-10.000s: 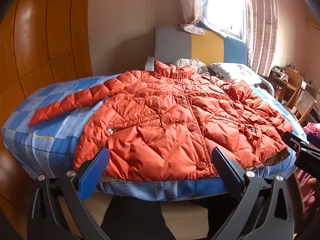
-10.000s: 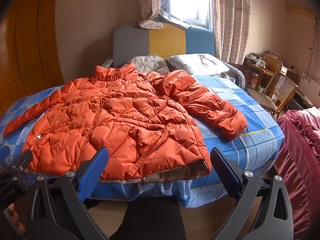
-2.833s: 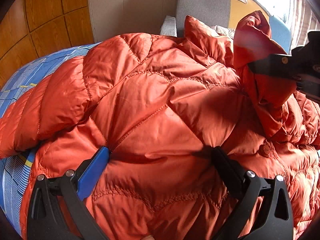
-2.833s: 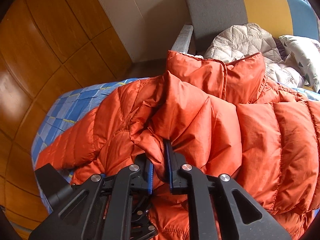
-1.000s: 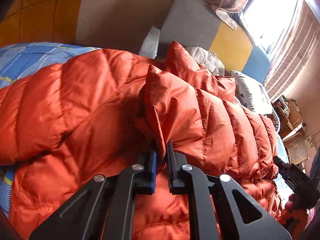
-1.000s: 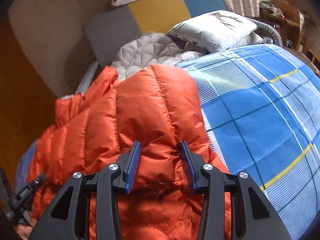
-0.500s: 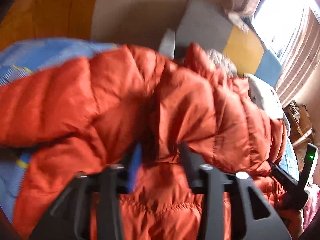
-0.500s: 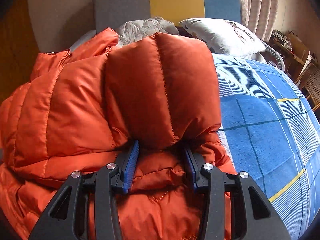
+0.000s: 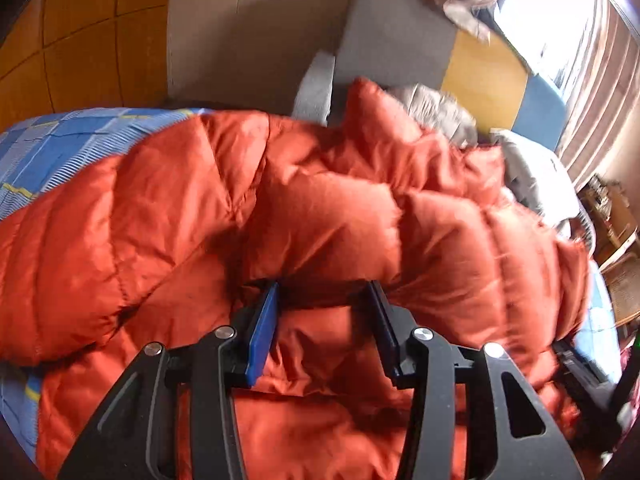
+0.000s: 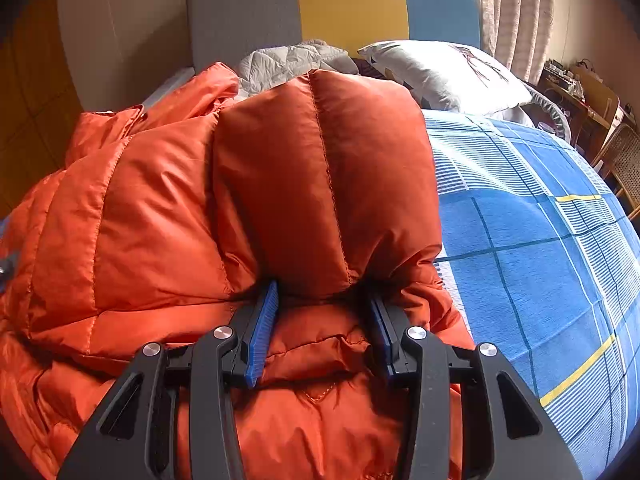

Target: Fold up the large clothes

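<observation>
A second ago my left gripper (image 9: 324,296) pinched the sleeve (image 9: 460,248); now its jaws stand apart, the sleeve laid across the orange jacket (image 9: 160,208) on the bed (image 10: 540,240). My right gripper (image 10: 324,300) is parted too, holding nothing. This fold looks done.

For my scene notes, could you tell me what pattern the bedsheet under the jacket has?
The bedsheet is a blue plaid with white-striped blocks and thin yellow lines, clearest in the right wrist view.
</observation>
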